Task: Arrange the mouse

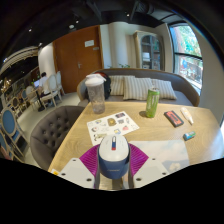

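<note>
A white and blue computer mouse point(112, 156) with a small red mark on its top sits between my two fingers, whose magenta pads point(89, 160) press against both its sides. My gripper point(112, 162) is shut on the mouse and holds it over the near edge of the light wooden table point(160, 140). The mouse's lower part is hidden by the gripper body.
On the table stand a clear plastic jar point(96, 94), a green bottle point(152, 101), a printed sheet point(112, 126), a dark flat object point(174, 118) and a small blue item point(188, 135). A sofa with striped cushions point(135, 87) lies beyond; a grey chair point(50, 130) stands left.
</note>
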Demonstrator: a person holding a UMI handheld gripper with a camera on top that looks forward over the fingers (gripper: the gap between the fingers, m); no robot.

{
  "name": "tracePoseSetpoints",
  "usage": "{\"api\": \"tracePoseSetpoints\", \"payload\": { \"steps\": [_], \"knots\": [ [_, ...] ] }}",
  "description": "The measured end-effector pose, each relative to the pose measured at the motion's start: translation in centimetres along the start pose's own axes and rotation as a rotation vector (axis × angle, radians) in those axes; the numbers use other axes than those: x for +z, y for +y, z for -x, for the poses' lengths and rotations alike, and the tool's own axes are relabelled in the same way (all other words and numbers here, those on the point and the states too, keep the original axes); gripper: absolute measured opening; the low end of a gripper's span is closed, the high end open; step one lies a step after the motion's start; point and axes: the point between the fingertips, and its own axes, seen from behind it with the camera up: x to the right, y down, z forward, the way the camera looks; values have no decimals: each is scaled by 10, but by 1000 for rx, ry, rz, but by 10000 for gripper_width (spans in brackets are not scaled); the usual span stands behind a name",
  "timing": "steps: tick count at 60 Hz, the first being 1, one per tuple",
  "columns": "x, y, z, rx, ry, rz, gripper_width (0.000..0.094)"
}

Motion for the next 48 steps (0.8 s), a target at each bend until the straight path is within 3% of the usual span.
{"api": "tracePoseSetpoints", "payload": {
  "steps": [6,11,21,27,29,31,36,38,40,42,48],
  "knots": [
    [-2,-52,-71,-10,74,-93,383],
    [8,-56,-112,-24,82,-142,382],
    [41,32,-167,-96,121,38,396],
    [46,61,-174,-55,118,86,413],
    [47,74,-177,-50,126,108,464],
    [48,69,-177,-24,127,66,495],
    [43,77,-177,50,130,123,581],
    [37,79,-177,62,138,159,695],
    [28,82,-178,68,160,187,899],
    [19,82,-179,63,176,191,835],
    [-21,83,-172,75,193,194,846]
  ]
}}
